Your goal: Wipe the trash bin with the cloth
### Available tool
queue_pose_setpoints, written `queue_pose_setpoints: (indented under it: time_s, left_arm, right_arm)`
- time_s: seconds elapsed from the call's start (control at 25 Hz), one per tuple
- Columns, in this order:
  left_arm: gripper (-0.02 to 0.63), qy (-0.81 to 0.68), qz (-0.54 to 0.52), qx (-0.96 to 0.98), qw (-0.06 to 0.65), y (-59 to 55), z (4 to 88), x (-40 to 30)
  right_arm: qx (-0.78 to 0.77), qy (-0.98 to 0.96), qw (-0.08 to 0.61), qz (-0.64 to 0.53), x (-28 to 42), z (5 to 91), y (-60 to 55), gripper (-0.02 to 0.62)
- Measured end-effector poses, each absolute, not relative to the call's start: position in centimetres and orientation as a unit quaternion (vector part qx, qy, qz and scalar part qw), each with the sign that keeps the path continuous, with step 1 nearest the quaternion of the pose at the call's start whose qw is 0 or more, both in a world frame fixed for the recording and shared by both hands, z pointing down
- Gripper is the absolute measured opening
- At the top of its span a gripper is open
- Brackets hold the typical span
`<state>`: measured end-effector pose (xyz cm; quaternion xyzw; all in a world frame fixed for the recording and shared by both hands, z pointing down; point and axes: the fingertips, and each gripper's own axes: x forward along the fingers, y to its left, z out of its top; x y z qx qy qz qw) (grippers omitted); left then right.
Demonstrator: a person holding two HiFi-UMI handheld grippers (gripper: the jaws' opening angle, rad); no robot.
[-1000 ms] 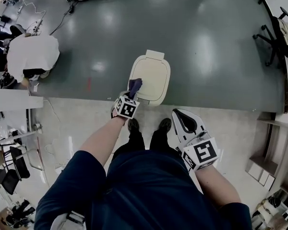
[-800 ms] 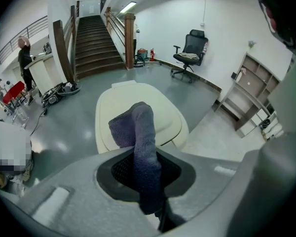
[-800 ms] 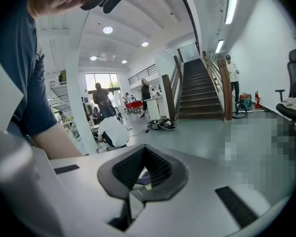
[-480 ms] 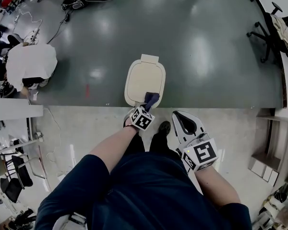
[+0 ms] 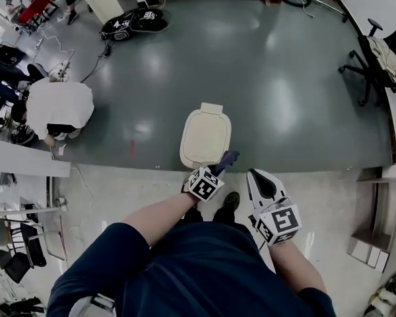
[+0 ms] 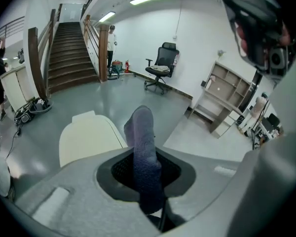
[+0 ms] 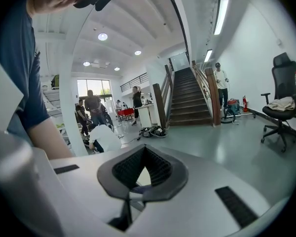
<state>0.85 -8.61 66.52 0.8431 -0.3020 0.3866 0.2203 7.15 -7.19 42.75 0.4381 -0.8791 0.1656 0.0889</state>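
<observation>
The left tongs (image 5: 218, 168) pinch the purple cloth (image 5: 228, 157), which stands at the near right corner of the cream trash bin (image 5: 204, 136), seemingly just off its lid. The right tongs (image 5: 256, 176) hang pressed together and empty nearby. Nothing on the lid shows how much is wiped; the sides probably remain.

The glossy grey floor (image 5: 284, 78) carries 1 cream trash bin (image 5: 205, 136), 1 office chair (image 5: 373, 50) and black bags (image 5: 135, 24).
</observation>
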Motion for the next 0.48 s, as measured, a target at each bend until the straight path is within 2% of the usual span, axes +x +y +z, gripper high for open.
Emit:
queue_pose_setpoints:
  time_s: [0.24, 0.48]
  left_arm:
    - [0.051, -0.344, 0.326, 0.855, 0.211, -9.2, 59.3, -2.5]
    - [0.051, -0.417, 0.222, 0.857, 0.206, -10.3, 51.4, -5.9]
  right_arm:
    - [0.444, -0.880, 0.071, 0.153, 7.3, 40.9, -7.8, 0.005]
    - [0.417, -0.897, 0.058, 0.136, 4.3, 38.6, -8.6, 0.005]
